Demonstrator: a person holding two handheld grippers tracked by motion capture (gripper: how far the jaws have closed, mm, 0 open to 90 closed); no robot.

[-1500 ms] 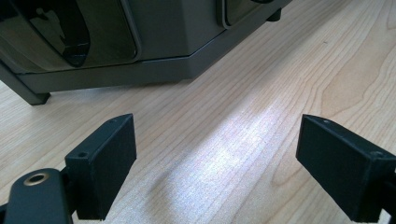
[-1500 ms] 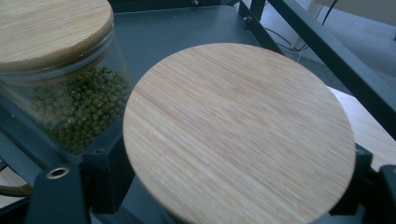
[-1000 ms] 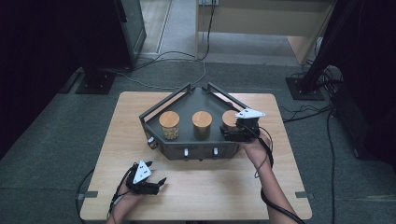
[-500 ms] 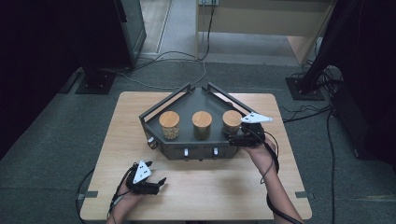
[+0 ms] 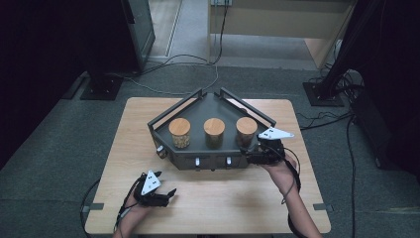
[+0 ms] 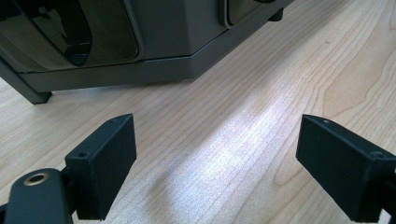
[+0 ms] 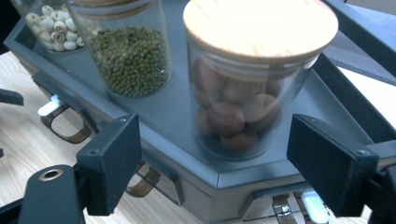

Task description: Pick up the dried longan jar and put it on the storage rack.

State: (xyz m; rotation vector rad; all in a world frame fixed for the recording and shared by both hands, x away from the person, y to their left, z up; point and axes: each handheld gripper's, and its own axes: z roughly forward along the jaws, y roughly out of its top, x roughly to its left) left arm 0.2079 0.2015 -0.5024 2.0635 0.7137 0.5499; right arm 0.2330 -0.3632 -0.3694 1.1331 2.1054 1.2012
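On the pale, straight-grained wooden table (image 5: 218, 198) we rest our left gripper (image 5: 157, 194), its two blocky matte-black jaws spread wide apart with bare wood between them; it lies low at the table's near left, well apart from the tray. Moving right, we see a dark grey metal tray (image 5: 210, 101), angular with a pointed far end, raised rails and small drawer pulls on its front. Three round glass jars with light wooden lids stand in a row on it: the left jar (image 5: 179, 132) holds pale round seeds, the middle jar (image 5: 214, 132) small green beans, the right jar (image 7: 252, 93) brown nut-like lumps. Our right gripper (image 5: 262, 156) sits at the tray's front right corner, just before that jar, jaws apart and gripping nothing, having just been closing slightly. We read no labels or writing.
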